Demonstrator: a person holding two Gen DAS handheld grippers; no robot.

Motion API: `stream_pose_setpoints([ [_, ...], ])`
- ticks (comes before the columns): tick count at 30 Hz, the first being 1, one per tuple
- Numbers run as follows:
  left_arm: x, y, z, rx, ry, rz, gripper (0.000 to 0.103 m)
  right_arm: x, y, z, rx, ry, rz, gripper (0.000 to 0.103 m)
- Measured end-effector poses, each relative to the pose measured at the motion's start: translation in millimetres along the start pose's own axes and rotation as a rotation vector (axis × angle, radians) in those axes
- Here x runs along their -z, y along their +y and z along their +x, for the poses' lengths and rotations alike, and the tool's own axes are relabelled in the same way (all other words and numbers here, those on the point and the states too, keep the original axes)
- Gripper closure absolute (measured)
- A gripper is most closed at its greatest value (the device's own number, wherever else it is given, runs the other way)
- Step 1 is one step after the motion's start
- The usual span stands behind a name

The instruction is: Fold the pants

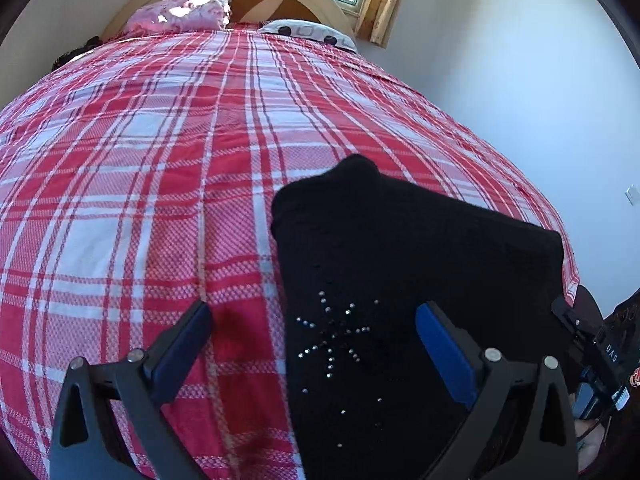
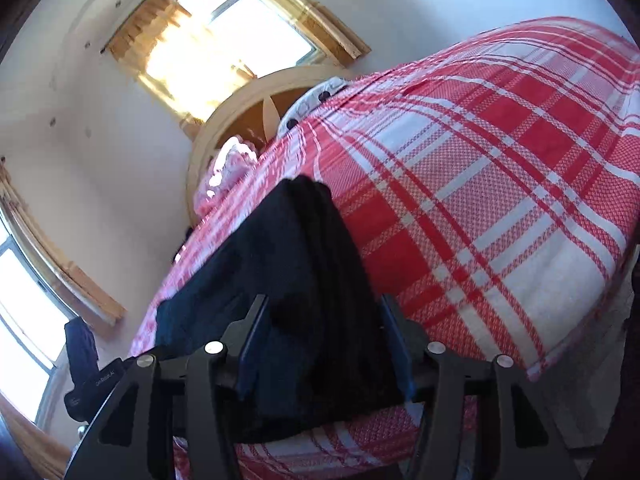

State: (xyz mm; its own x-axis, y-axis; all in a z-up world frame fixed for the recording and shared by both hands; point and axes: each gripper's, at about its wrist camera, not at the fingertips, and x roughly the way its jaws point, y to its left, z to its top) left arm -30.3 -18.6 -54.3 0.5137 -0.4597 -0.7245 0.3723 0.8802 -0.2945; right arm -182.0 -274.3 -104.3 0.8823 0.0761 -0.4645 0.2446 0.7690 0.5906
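In the left wrist view the left gripper [image 1: 312, 344] stands released, its right pad over the soft black pants [image 1: 400, 280] at lower right on the plaid bedspread [image 1: 140, 160], while the right wrist view shows the right gripper [image 2: 320, 344] parted around their limp folded edge at lower centre, best pinched at a corner.

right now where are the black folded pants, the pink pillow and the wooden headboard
black folded pants [image 1: 400, 248], left wrist view, flat upper panel above the studs
pink pillow [image 1: 180, 12], left wrist view, middle of its top
wooden headboard [image 2: 218, 128], right wrist view, curved pale rim
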Motion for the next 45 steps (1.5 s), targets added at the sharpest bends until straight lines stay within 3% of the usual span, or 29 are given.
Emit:
stream_pose_setpoints([
  [3,-2,1,0,0.014,0.009,-0.005,0.0,-2,12,-1,0.061,0.045,-0.067,0.047],
  [6,-2,4,1,0.026,0.015,-0.023,0.0,-5,13,-12,0.135,-0.012,-0.102,0.047],
  [8,-1,4,1,0.029,0.01,-0.035,0.0,-7,5,-8,0.136,0.008,-0.091,0.041],
  [11,0,1,3,0.047,0.019,-0.031,0.0,-4,-2,-6,0.084,0.018,-0.046,0.036],
  [17,0,2,3,0.08,0.036,-0.035,0.0,7,12,3,-0.065,0.141,-0.031,0.035],
  [19,0,-3,0,0.088,0.028,0.0,0.008,8,10,7,-0.123,0.153,0.012,0.036],
  [21,0,-7,-2,0.083,0.02,0.033,0.012,6,4,9,-0.134,0.135,0.041,0.043],
  [23,-1,-7,-3,0.077,0.022,0.041,0.015,6,-15,9,-0.179,0.119,0.155,0.063],
  [26,-1,-15,-8,0.042,0.004,0.078,0.031,10,-33,12,-0.24,0.117,0.263,0.066],
  [28,-2,-26,-12,0.03,-0.007,0.131,0.062,11,-18,9,-0.174,0.113,0.165,0.066],
  [34,-4,-38,-12,-0.032,-0.007,0.186,0.08,8,20,11,0.012,0.117,-0.039,0.067],
  [40,-7,-41,-18,-0.034,-0.006,0.194,0.085,5,34,11,0.062,0.105,-0.076,0.068],
  [45,-8,-39,-25,-0.031,-0.028,0.187,0.086,2,59,5,0.097,0.068,-0.178,0.068],
])
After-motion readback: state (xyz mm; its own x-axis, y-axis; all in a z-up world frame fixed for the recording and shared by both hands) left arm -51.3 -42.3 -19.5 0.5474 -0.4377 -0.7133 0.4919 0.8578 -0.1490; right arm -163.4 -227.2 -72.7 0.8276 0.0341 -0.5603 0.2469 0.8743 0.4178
